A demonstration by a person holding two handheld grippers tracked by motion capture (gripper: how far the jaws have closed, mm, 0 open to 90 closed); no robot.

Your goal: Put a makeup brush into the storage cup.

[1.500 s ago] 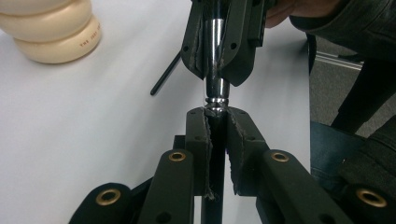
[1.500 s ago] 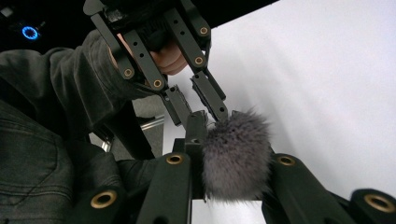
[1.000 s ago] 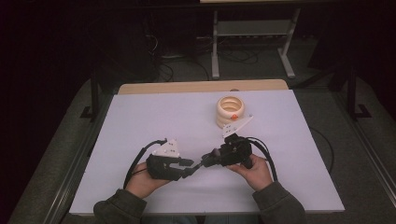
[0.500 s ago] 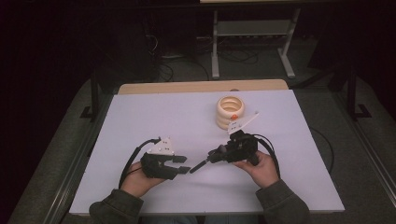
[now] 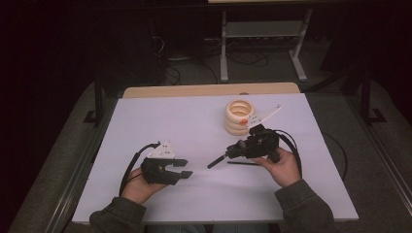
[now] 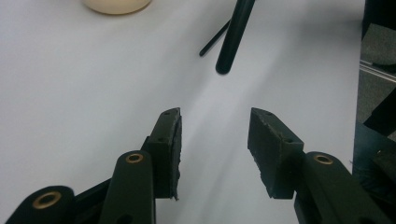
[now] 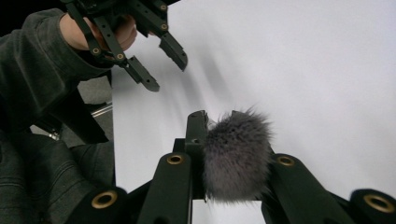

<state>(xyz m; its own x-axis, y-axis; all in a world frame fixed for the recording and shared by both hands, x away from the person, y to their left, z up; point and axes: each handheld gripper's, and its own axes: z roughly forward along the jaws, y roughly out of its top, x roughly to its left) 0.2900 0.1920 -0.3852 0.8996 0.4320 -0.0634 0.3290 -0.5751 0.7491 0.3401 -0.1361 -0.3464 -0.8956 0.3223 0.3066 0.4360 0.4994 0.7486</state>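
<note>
Releasing: left gripper (image 5: 183,169) fingers opened, empty | right gripper (image 5: 224,156) clamps brush (image 7: 236,154), parted.

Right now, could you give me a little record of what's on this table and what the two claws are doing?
Table: white top.
Left claw: open, jaws have just been opening, nothing between them.
Right claw: shut on a grey furry tuft.
Black rod: juts from the right claw toward the left claw.
Cream rings: stacked, at the far side beyond the right claw, untouched.
</note>
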